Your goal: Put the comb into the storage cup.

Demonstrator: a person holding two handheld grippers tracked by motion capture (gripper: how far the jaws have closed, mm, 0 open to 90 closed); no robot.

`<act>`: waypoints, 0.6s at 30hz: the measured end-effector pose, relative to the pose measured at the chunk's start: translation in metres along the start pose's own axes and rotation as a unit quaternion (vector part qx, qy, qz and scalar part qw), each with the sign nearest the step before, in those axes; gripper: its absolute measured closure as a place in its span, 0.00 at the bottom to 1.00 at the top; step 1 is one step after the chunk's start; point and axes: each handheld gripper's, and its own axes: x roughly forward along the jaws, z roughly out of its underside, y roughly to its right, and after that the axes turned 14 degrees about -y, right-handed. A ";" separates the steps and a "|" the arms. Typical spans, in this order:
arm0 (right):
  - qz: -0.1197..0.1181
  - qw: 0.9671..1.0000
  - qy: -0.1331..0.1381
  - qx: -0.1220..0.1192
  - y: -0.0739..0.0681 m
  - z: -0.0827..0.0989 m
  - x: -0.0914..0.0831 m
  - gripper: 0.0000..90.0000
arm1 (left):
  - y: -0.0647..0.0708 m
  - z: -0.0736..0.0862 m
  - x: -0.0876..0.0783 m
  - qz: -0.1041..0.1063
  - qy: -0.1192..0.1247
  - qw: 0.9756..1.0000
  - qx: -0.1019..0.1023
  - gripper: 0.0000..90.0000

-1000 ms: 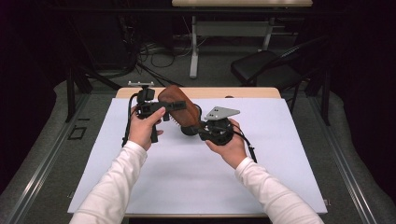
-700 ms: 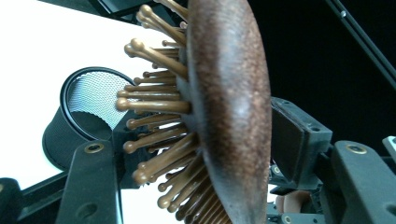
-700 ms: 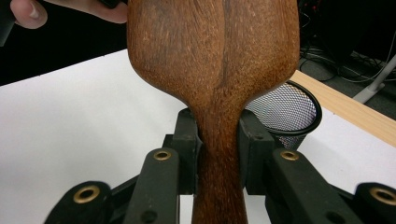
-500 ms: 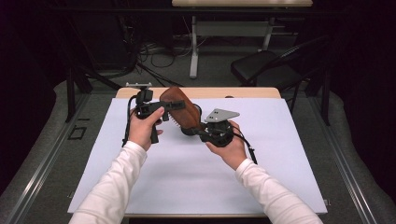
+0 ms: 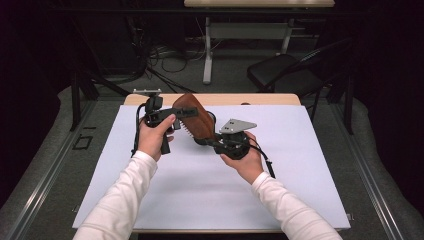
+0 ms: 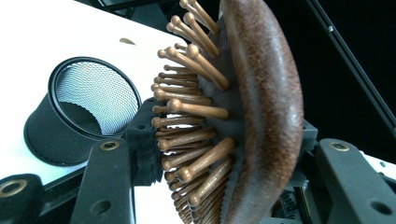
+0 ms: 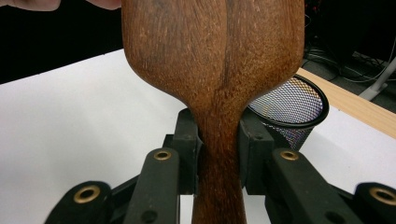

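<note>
- Left gripper (image 5: 176, 116): held in the person's left hand (image 5: 152, 136) over the left part of the white table mat (image 5: 190, 190). Its jaws have just been closing on the head of the wooden paddle hairbrush (image 5: 196, 120); in the left gripper view one pad meets the wooden pins (image 6: 196, 109) and the other backs the smooth wooden shell, so the brush head is clamped between them.
- Wooden paddle hairbrush: raised above the mat between the two grippers, tilted, pins facing the left gripper and its brown back (image 7: 212, 56) facing the right gripper's camera. No brand, label or writing can be read on it.
- Black mesh pen cup (image 6: 79, 109): lies on its side on the mat just behind the brush, open mouth showing; it is also visible in the right gripper view (image 7: 292, 109).
- Right gripper (image 5: 207, 141): held in the person's right hand (image 5: 245, 157), grey three-cornered plate (image 5: 237, 125) on top. Its two pads are clenched on the narrow neck of the brush handle (image 7: 219, 154), one on each side.
</note>
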 end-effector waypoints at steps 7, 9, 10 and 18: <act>-0.003 1.000 0.004 0.003 0.001 0.000 0.000 0.80 | 0.001 0.000 -0.001 0.002 0.002 1.000 -0.009 0.51; -0.003 1.000 0.004 0.004 0.001 0.000 0.000 0.80 | 0.002 0.000 -0.001 0.001 0.002 1.000 -0.011 0.51; -0.003 1.000 0.005 0.005 0.001 0.001 0.000 0.80 | 0.003 0.000 0.000 0.000 0.002 1.000 -0.012 0.52; -0.009 1.000 0.012 0.010 0.000 0.002 0.000 0.80 | 0.009 -0.001 -0.001 -0.011 -0.001 1.000 -0.021 0.53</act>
